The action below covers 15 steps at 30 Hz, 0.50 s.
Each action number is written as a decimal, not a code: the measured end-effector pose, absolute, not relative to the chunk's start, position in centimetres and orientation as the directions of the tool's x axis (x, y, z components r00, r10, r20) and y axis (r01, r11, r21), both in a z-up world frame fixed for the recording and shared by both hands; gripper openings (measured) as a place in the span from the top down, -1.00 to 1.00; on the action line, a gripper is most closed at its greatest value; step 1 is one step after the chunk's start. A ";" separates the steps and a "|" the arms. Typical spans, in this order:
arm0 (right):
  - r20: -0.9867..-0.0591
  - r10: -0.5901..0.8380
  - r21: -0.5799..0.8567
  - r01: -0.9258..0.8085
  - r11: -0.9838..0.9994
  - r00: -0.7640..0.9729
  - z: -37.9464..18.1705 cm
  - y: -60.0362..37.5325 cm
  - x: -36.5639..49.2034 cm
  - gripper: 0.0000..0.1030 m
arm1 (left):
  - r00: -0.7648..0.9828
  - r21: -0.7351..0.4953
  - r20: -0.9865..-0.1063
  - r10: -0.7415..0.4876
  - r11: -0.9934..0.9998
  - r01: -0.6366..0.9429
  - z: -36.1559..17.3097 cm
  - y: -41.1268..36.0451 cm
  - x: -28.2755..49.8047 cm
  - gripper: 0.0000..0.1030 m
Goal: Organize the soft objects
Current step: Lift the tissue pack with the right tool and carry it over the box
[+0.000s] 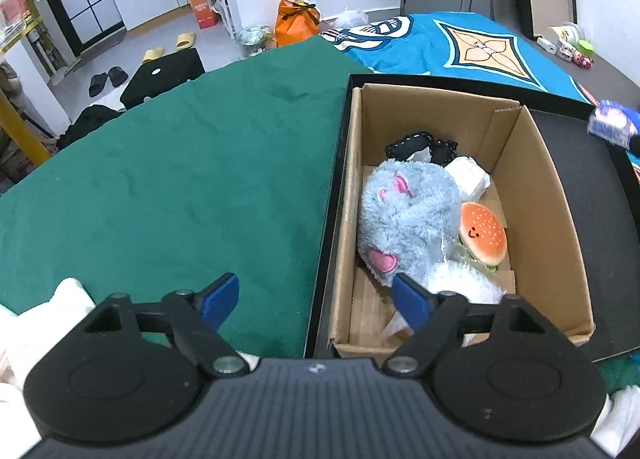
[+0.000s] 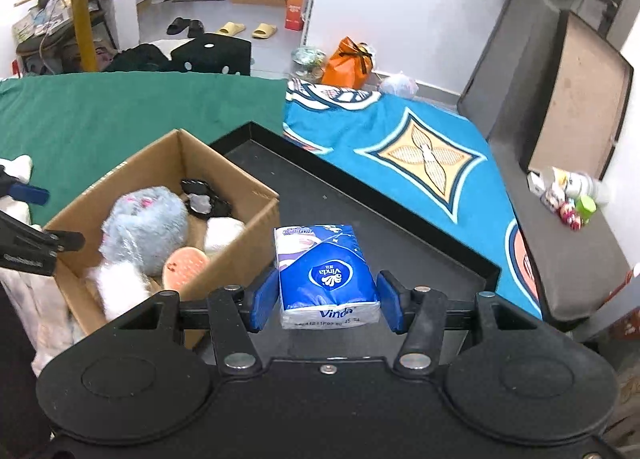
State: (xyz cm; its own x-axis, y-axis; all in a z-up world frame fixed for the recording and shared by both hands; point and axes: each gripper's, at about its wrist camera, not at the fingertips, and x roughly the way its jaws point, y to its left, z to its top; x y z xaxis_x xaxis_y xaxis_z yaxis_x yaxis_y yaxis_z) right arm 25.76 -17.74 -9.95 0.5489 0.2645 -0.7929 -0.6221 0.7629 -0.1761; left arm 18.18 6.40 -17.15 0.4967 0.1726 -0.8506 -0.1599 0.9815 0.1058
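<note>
Right hand-held gripper [image 2: 328, 301] clamped on the tissue pack [image 2: 326, 273], just right of the cardboard box [image 2: 240, 255]. Carry leftward over the rim, lower beside the burger toy [image 2: 185, 264], release gently. Left hand-held gripper [image 1: 316, 301] wide, empty, over the box's near-left corner.

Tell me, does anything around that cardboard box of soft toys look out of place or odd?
Nothing looks spilled or broken. The cardboard box sits in a black tray, with the grey plush, burger toy and white fluffy toy piled loosely inside. One soft item remains outside: the blue tissue pack, between the right gripper jaws.
</note>
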 end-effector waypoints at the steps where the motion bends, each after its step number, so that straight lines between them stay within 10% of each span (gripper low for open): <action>1: -0.792 0.266 -0.183 -0.630 0.755 0.549 -9.7 -17.2 25.6 -0.02 | 0.498 0.104 -0.851 0.167 0.983 -0.153 -17.2 6.4 18.1 -0.38; 8: -0.793 0.280 -0.221 -0.683 0.696 0.541 -8.6 -13.8 24.3 -0.02 | 0.500 0.051 -0.858 0.122 0.987 -0.152 -17.6 7.1 18.0 0.46; 15: -0.808 0.280 -0.249 -0.730 0.636 0.519 -8.5 -10.9 23.0 -0.02 | 0.506 -0.007 -0.861 0.057 0.992 -0.122 -18.2 7.3 18.0 0.82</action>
State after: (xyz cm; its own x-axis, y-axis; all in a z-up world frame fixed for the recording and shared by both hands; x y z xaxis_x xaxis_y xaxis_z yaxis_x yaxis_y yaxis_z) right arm 23.03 -10.89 -8.52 0.5190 0.2796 -0.8077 -0.7301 0.6363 -0.2489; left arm 18.04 7.34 -18.19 0.5061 0.0565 -0.8606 -0.1224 0.9925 -0.0068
